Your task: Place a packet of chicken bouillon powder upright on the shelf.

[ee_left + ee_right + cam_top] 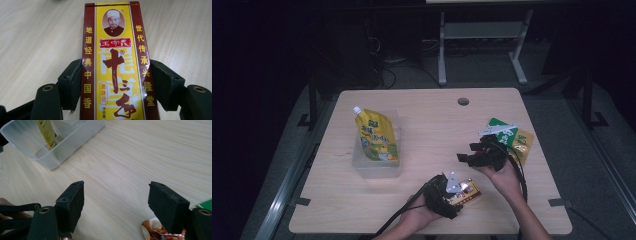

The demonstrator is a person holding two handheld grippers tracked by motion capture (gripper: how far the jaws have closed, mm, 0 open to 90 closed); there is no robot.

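The left gripper (116,82) grasps a red-and-yellow spice box (116,62), its jaws pressed to the box's two long sides; the box lies flat on the wooden table (432,125), near the front edge and well right of the clear plastic bin (377,167). A yellow spout pouch (376,137) stands in that bin. The right gripper (116,200), farther right of the bin, is released, jaws spread over bare wood.

Dim room, lit table (432,115)
Your high view is dark and soft at the edges — both gripper views are brighter, with glare on the yellow box (117,62).
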